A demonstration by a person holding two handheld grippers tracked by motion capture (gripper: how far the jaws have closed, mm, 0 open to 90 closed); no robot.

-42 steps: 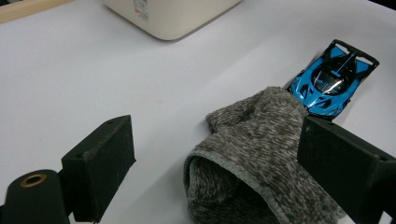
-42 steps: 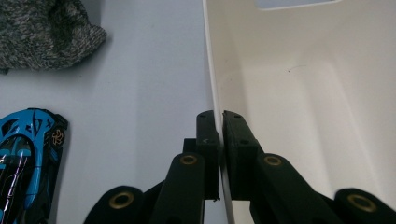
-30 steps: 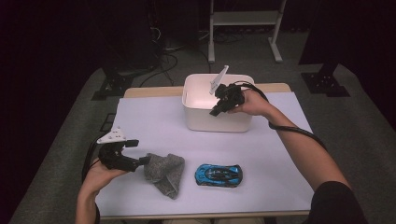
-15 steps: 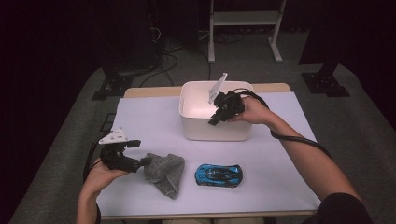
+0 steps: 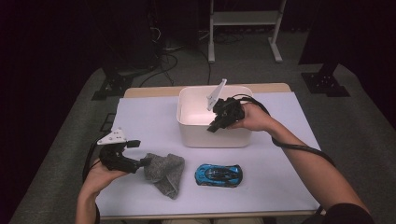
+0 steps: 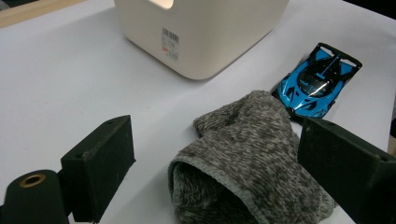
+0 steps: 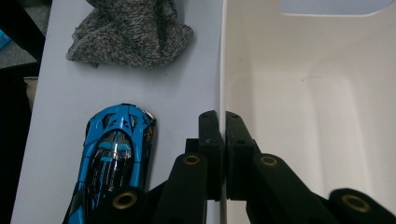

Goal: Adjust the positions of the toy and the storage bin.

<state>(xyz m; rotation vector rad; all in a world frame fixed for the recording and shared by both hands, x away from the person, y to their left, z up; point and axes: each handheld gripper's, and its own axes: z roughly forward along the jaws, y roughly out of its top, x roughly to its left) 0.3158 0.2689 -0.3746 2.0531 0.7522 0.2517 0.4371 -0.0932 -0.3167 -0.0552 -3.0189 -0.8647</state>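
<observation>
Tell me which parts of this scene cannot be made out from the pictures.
- Bin floor: high view, near wall hides it.
- Barcode label text: left gripper view, too small.
- Car rear: right gripper view, bottom edge and right tool cover it.
- Sock lower part: left gripper view, cut by bottom edge.

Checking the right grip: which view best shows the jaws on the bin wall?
The right gripper view: the right gripper is shut on the white bin, one jaw either side of its front wall. The high view shows it at that rim; the left gripper view shows the bin's outside.
</observation>
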